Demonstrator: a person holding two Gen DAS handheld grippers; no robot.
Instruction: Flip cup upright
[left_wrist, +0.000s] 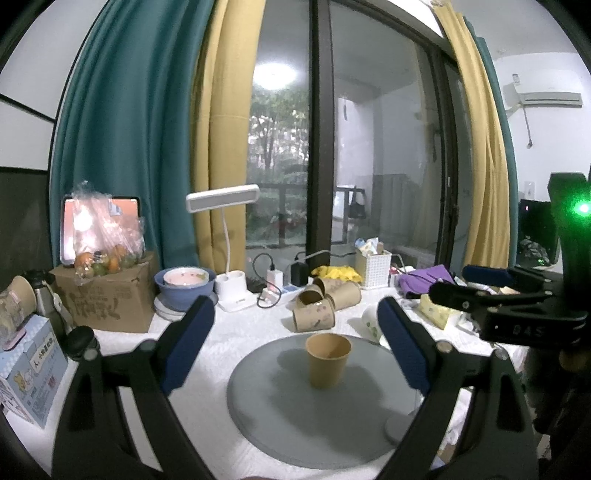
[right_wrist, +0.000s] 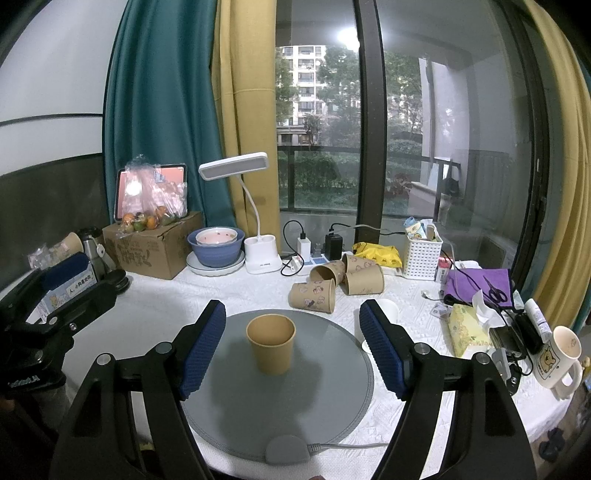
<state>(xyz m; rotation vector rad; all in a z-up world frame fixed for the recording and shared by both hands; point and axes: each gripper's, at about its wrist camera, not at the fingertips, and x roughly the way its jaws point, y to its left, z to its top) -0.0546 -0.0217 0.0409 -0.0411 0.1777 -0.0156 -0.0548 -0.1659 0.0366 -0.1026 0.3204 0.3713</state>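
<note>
A plain brown paper cup (left_wrist: 327, 359) stands upright, mouth up, on a round grey mat (left_wrist: 280, 417). It also shows in the right wrist view (right_wrist: 271, 342) on the same mat (right_wrist: 236, 406). My left gripper (left_wrist: 295, 347) is open and empty, its blue pads wide apart, a little short of the cup. My right gripper (right_wrist: 291, 345) is open and empty too, its pads on either side of the cup's line but nearer the camera. The right gripper shows at the right edge of the left wrist view (left_wrist: 476, 286).
Several printed paper cups (right_wrist: 332, 282) lie on their sides behind the mat. A desk lamp (right_wrist: 255, 218), blue bowl (right_wrist: 216, 245), cardboard box (right_wrist: 155, 245), white basket (right_wrist: 423, 254), tissue pack (right_wrist: 469, 328) and mug (right_wrist: 559, 356) crowd the white-clothed table (right_wrist: 166, 295).
</note>
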